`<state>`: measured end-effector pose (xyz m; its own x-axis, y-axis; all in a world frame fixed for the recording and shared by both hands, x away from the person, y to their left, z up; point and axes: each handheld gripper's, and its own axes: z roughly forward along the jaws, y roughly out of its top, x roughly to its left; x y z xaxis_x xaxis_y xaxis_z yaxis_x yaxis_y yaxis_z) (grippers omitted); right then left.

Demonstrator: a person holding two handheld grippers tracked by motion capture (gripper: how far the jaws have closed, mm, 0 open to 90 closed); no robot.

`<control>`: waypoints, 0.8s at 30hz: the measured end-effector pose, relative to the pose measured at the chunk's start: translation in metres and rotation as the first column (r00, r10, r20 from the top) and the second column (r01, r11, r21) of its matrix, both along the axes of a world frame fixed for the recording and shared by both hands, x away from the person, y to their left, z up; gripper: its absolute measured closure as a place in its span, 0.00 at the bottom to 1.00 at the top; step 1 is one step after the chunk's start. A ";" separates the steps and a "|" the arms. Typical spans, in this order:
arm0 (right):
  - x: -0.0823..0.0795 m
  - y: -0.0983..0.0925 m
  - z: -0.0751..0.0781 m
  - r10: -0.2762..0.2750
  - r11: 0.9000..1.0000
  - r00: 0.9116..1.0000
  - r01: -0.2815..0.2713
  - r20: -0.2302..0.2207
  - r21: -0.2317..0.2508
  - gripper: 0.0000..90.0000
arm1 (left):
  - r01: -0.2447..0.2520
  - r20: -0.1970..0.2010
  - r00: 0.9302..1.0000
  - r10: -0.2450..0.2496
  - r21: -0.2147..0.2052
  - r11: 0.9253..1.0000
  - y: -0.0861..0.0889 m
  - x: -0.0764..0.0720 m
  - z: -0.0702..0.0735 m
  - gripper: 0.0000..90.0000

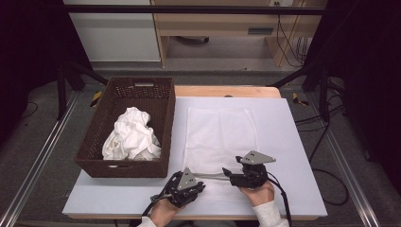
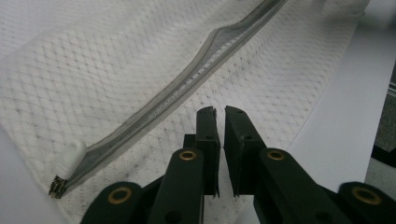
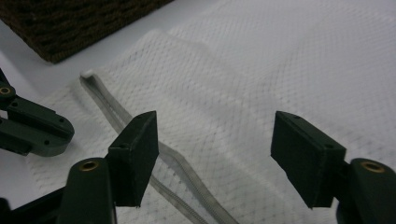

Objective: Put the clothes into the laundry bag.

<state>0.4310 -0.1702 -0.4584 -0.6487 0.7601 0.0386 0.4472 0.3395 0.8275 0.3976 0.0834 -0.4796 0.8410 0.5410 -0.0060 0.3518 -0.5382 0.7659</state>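
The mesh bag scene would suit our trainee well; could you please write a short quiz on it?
1. True or false: the basket stands to the right of the bag.
2. Whose jaws stand wide apart over the bag's zipper? A. left gripper B. right gripper
3. What lies in the basket?

Key: 1. False, it stands to the bag's left. 2. B. 3. A crumpled white cloth.
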 end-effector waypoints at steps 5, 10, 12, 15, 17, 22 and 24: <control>0.002 0.009 -0.010 0.024 0.998 0.999 -0.027 -0.048 -0.050 0.48 | 0.005 -0.007 1.000 -0.005 0.014 1.000 -0.002 0.001 -0.003 0.97; 0.002 0.013 -0.015 0.038 0.995 0.996 -0.046 -0.084 -0.086 0.59 | 0.006 -0.007 1.000 -0.006 0.025 1.000 -0.003 0.000 -0.004 0.98; 0.003 0.014 -0.016 0.035 0.994 0.995 -0.045 -0.098 -0.100 0.63 | 0.004 -0.008 1.000 -0.004 0.024 1.000 -0.003 0.000 -0.004 0.98; 0.003 0.014 -0.017 0.042 0.991 0.993 -0.055 -0.110 -0.122 0.70 | 0.002 -0.004 1.000 -0.002 0.028 1.000 -0.004 -0.001 -0.004 0.97; 0.003 0.013 -0.017 0.049 0.989 0.992 -0.064 -0.115 -0.136 0.75 | 0.001 -0.001 1.000 -0.001 0.025 1.000 -0.004 -0.001 -0.005 0.97; 0.004 0.014 -0.019 0.039 0.983 0.992 -0.060 -0.122 -0.172 0.84 | 0.006 -0.001 1.000 -0.006 0.028 1.000 -0.004 -0.001 -0.004 0.97; 0.005 0.014 -0.019 0.031 0.984 0.992 -0.051 -0.122 -0.169 0.90 | 0.008 -0.005 1.000 -0.008 0.025 1.000 -0.004 0.001 -0.004 0.96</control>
<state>0.4364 -0.1559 -0.4773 -0.6780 0.7349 -0.0120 0.5210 0.4921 0.6974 0.3981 0.0795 -0.4837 0.8454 0.5341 0.0036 0.3509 -0.5604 0.7502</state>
